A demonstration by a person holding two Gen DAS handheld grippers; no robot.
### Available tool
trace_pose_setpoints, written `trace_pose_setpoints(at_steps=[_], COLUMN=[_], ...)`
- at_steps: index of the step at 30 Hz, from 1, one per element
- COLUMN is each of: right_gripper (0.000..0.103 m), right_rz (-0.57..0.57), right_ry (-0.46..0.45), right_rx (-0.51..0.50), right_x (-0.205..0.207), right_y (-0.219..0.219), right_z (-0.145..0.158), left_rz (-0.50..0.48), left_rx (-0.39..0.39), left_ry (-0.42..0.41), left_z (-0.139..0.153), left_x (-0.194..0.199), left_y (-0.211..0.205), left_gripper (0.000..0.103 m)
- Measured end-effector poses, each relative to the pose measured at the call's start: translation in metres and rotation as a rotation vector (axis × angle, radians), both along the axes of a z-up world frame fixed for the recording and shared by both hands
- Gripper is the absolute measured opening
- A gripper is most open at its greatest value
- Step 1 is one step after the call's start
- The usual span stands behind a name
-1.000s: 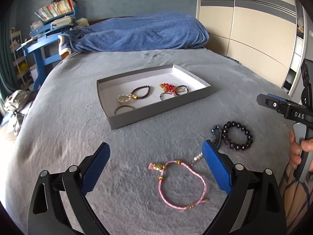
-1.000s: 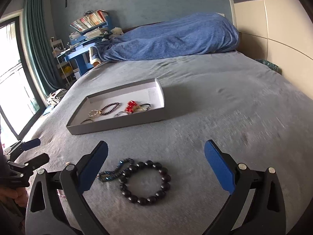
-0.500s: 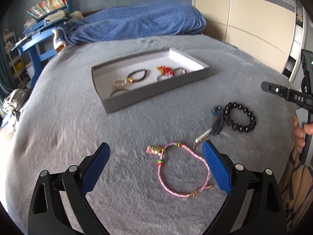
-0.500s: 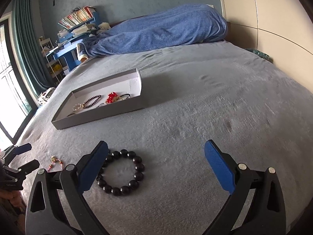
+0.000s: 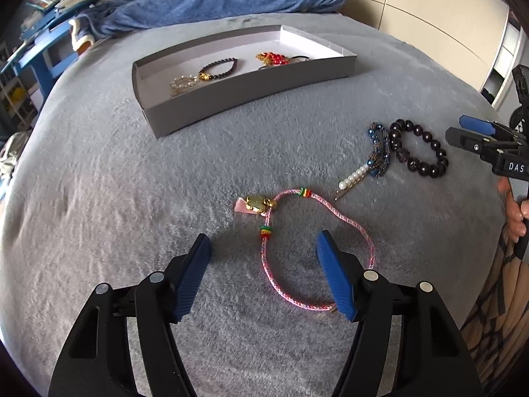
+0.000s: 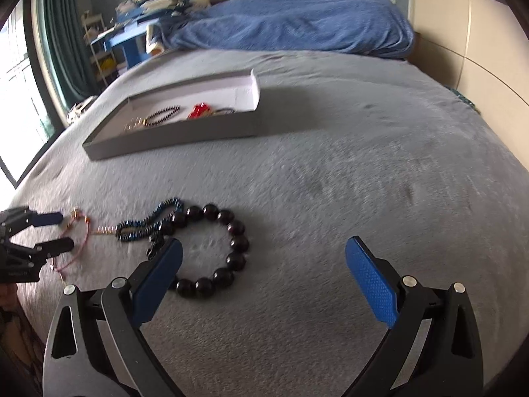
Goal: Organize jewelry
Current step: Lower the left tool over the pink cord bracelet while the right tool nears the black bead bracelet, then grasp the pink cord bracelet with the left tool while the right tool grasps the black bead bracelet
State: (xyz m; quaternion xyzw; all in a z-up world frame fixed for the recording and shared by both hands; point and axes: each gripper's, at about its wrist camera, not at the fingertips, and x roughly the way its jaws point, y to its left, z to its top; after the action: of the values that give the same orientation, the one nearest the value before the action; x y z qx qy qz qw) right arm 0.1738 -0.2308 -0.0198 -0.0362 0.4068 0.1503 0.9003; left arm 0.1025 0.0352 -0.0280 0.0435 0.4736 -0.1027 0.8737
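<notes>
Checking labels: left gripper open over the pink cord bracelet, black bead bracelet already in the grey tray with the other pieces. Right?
Not quite. The black bead bracelet still lies on the grey blanket, outside the grey tray, as the left wrist view shows. The left gripper is open over the pink cord bracelet.

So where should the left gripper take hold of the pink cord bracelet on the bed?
Probably the bare cord on the left side of the pink cord bracelet, below the charm, coming from above. The loop lies flat on the blanket, and the left gripper already straddles that strand, its jaws having just been closing.
</notes>
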Motion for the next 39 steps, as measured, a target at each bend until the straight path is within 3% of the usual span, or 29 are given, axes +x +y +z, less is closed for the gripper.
trace_pose_setpoints(at_steps=[17, 20, 22, 27, 39], right_gripper=[0.081, 0.074, 0.064, 0.059, 0.059], right_rz=[0.015, 0.021, 0.023, 0.021, 0.012], right_ry=[0.081, 0.088, 0.094, 0.104, 0.137], right_rx=[-0.046, -0.064, -0.072, -0.073, -0.059], right_x=[0.009, 0.01, 0.01, 0.01, 0.013], right_y=[0.013, 0.017, 0.019, 0.02, 0.021], right_z=[-0.017, -0.02, -0.021, -0.024, -0.025], left_rz=[0.001, 0.0, -0.002, -0.007, -0.006], left_rx=[0.024, 0.026, 0.028, 0.046, 0.061], left_ry=[0.03, 0.029, 0.027, 0.022, 0.021], left_z=[-0.009, -0.009, -0.009, -0.01, -0.011], left_x=[0.005, 0.005, 0.005, 0.004, 0.004], left_y=[-0.003, -0.003, -0.004, -0.006, -0.009], left_gripper=[0.077, 0.077, 0.077, 0.077, 0.078])
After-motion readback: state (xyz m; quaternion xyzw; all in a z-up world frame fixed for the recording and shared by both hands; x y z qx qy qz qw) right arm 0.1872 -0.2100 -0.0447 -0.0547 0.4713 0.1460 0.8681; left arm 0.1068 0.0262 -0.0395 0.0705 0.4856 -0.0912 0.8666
